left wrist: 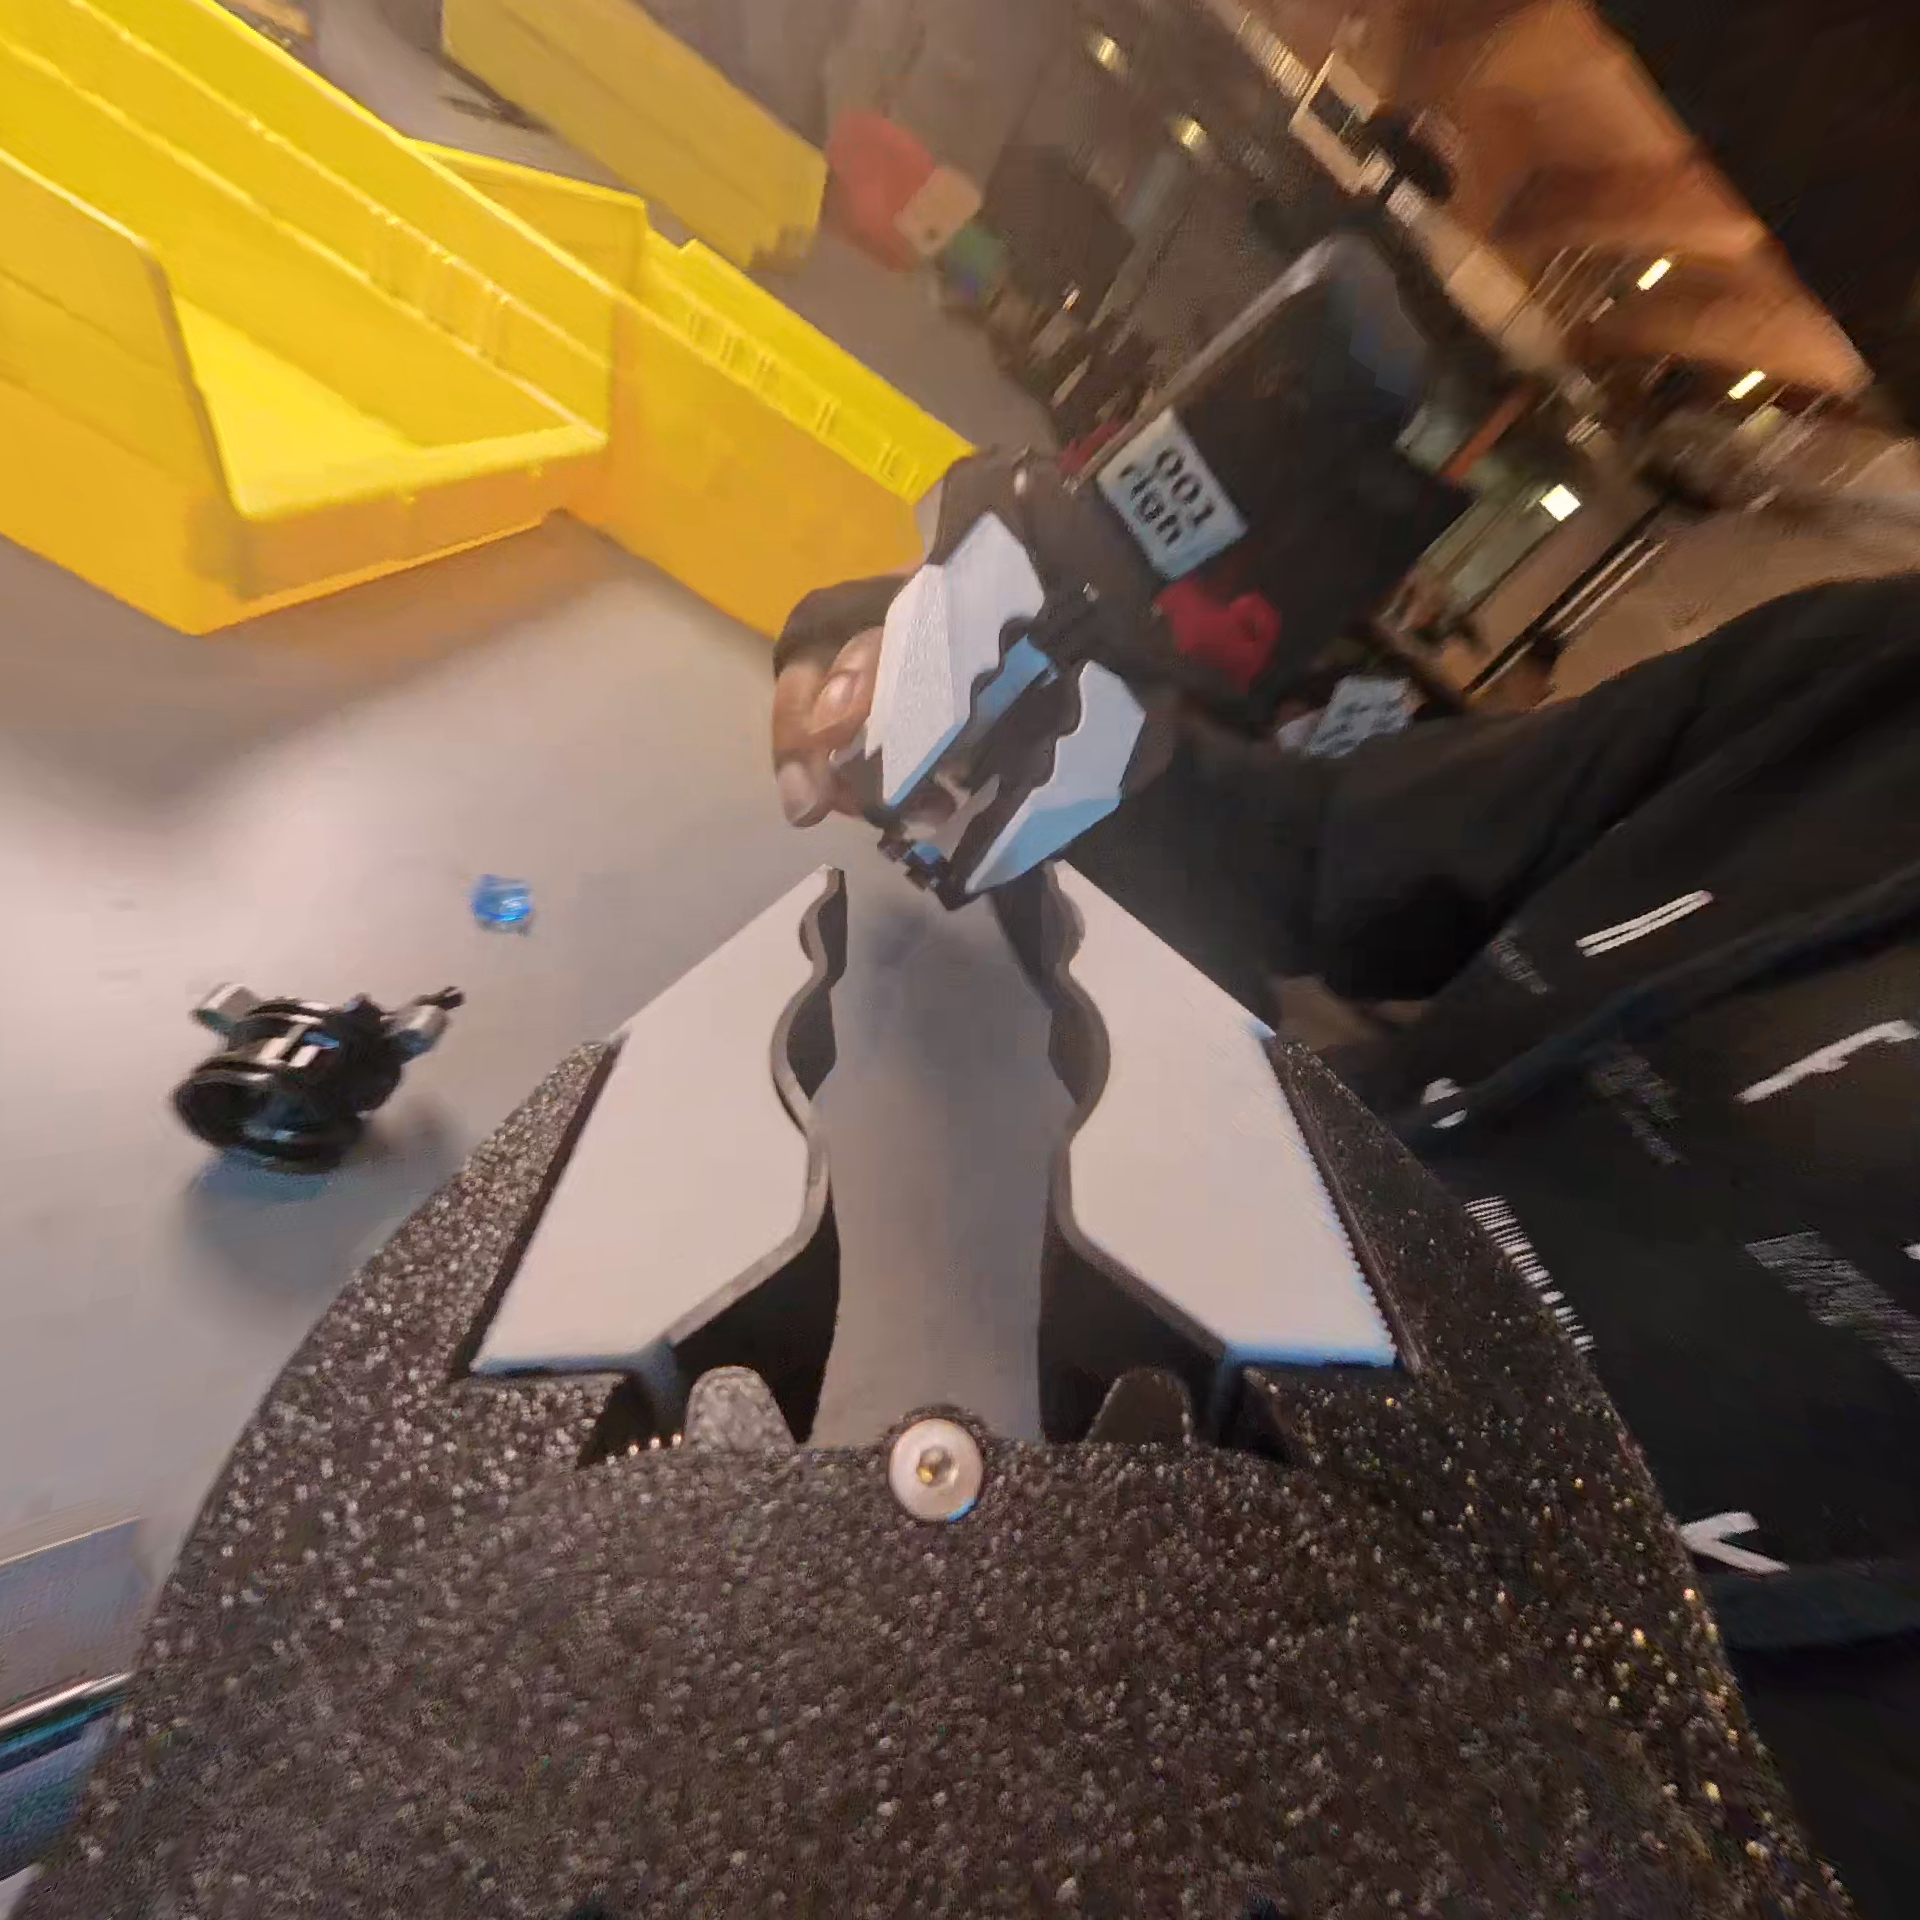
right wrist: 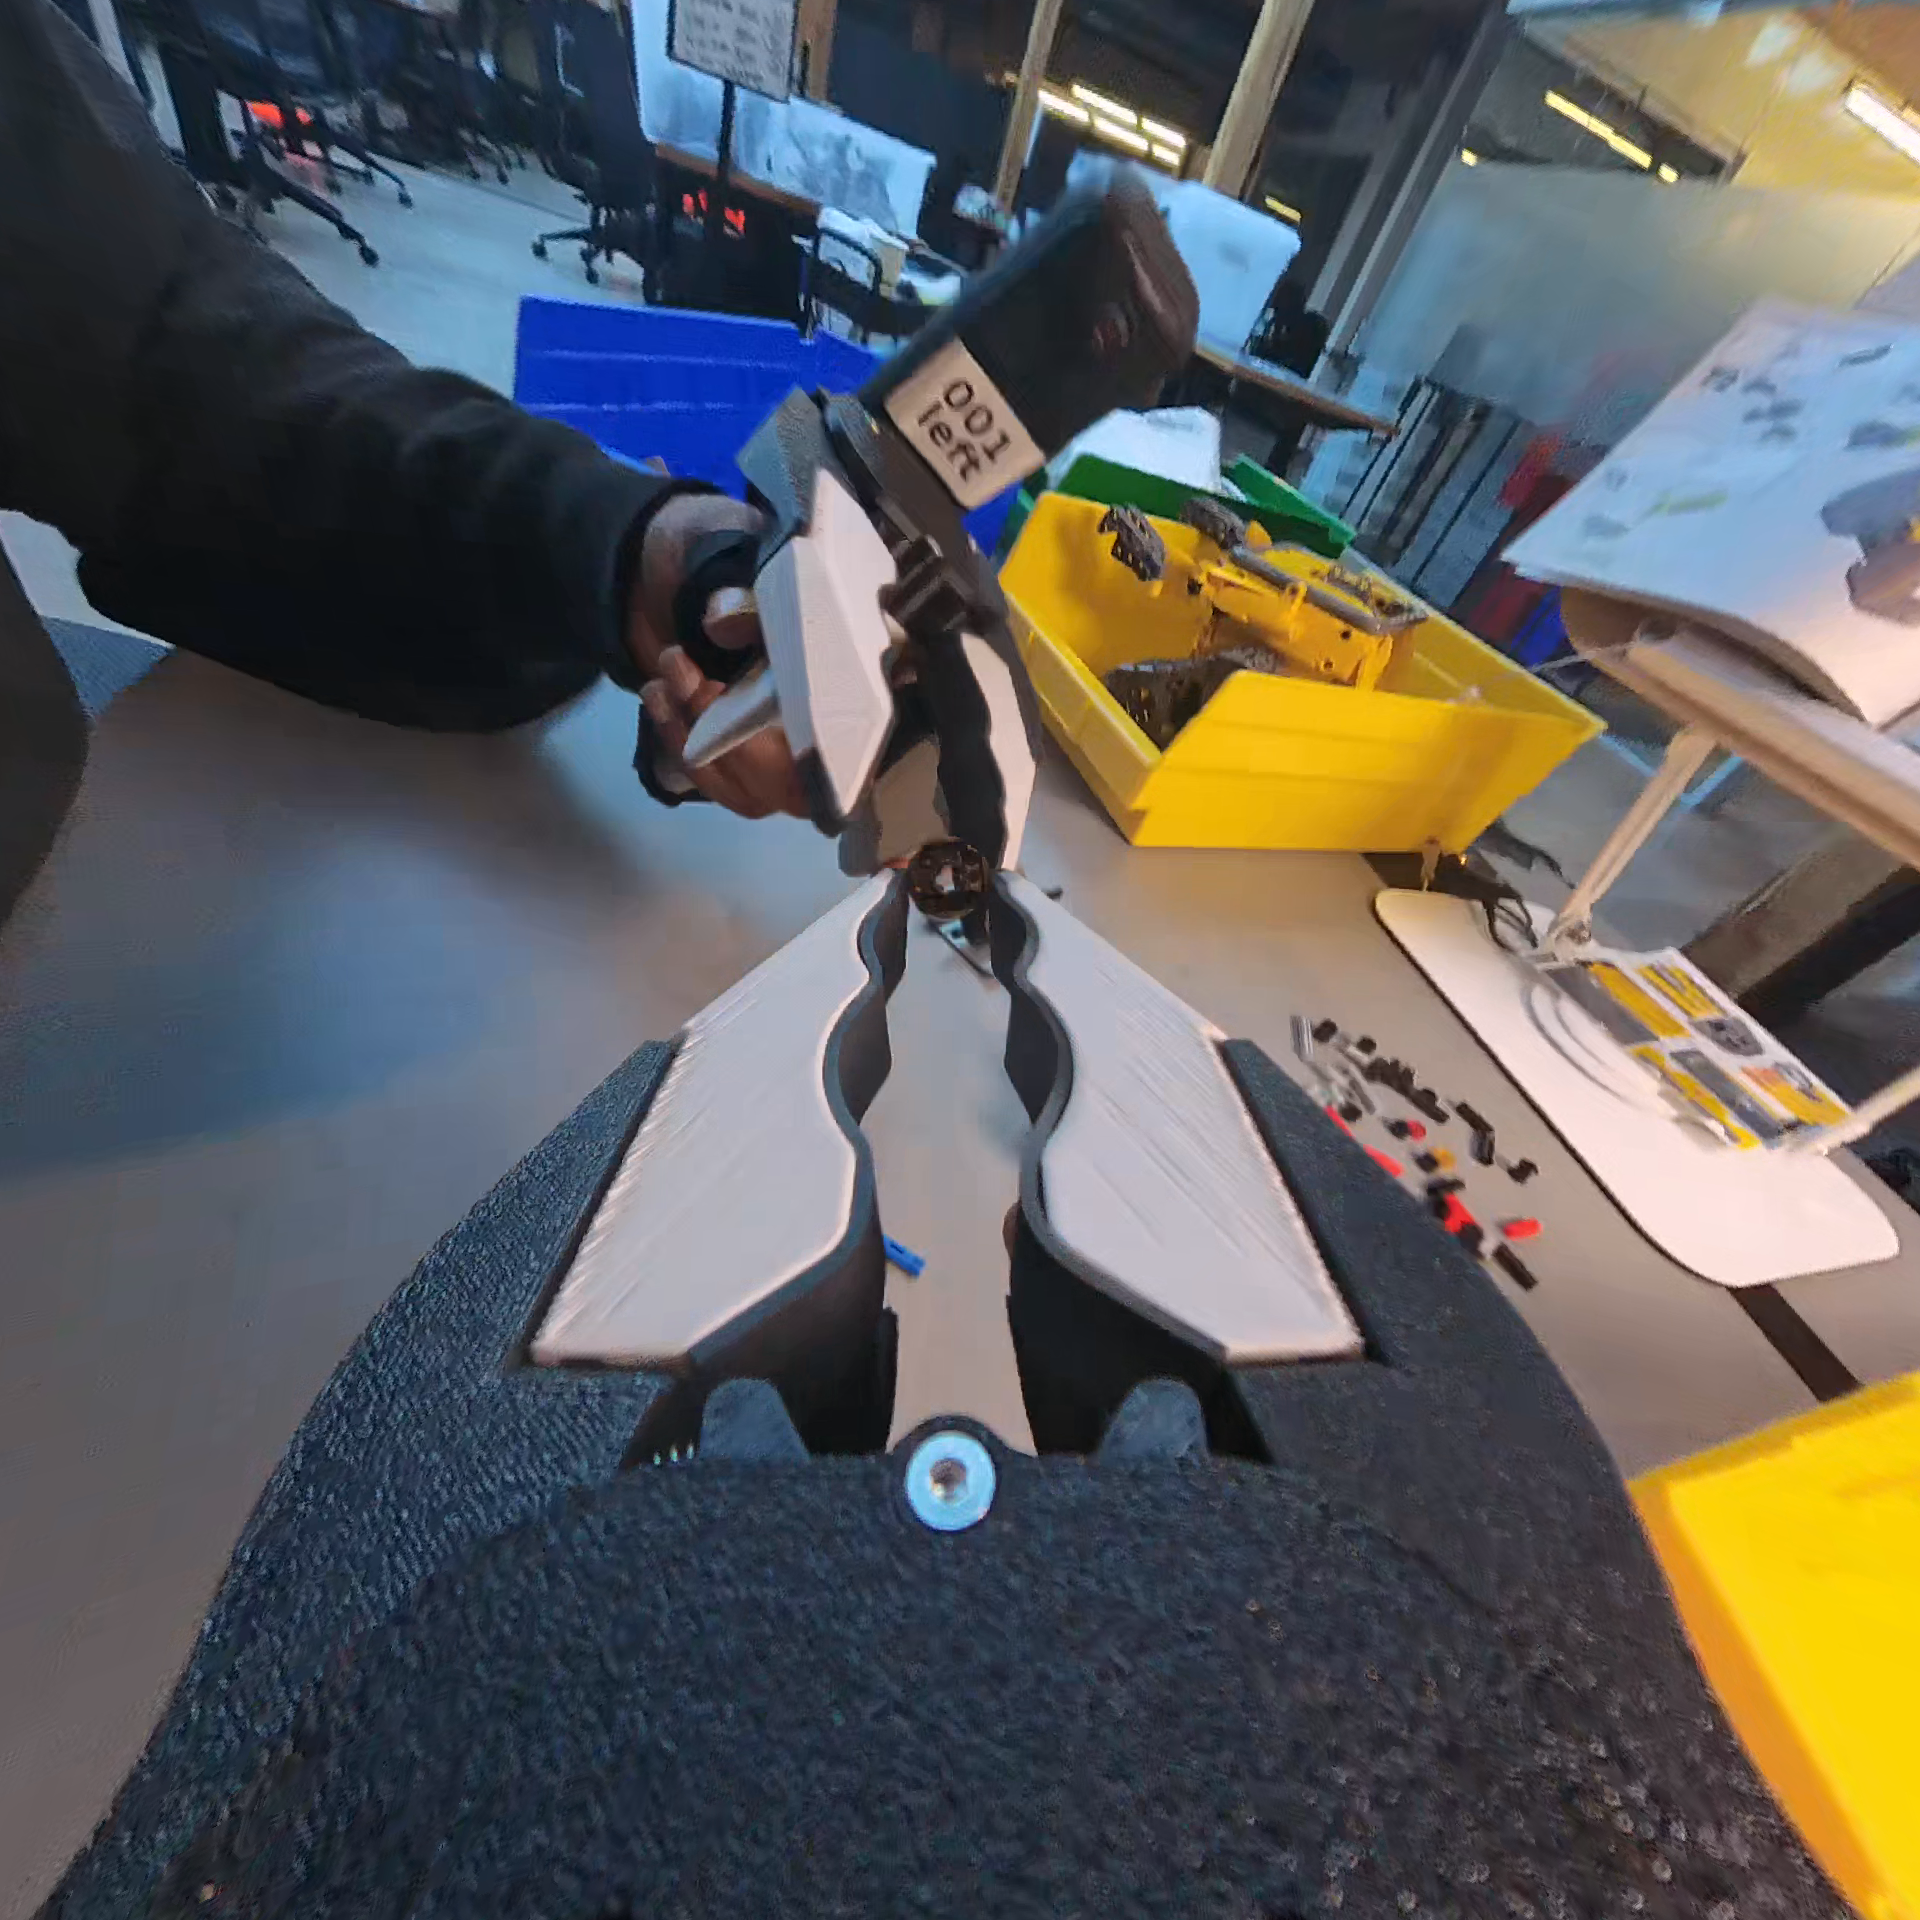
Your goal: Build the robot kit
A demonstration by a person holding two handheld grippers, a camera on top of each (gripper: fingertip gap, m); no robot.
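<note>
My right gripper [right wrist: 943, 885] is shut on a small black round part [right wrist: 945, 875] held at its tips, above the grey table [right wrist: 312, 935]. My left gripper [left wrist: 940, 881] is open and empty, its tips right at the right gripper's tips [left wrist: 923, 854] and the black part [left wrist: 920, 868]. In the right wrist view the left gripper [right wrist: 935, 836] points down at the part from above, with a hand in a black sleeve [right wrist: 312, 520] on it. A black wheel-like assembly [left wrist: 301, 1081] and a small blue piece [left wrist: 502, 902] lie on the table to the left.
Yellow bins [left wrist: 416, 364] stand at the back left. A yellow bin [right wrist: 1351, 769] holds a yellow brick model. Loose small parts [right wrist: 1423, 1143], an open booklet [right wrist: 1662, 1049], a book stand [right wrist: 1766, 488], a blue bin [right wrist: 675, 374] and another yellow bin [right wrist: 1818, 1610] are around. Both grippers' tips are close together, under 4 cm apart. Both grippers' tips are roughly 15 cm from the small blue piece [left wrist: 502, 902].
</note>
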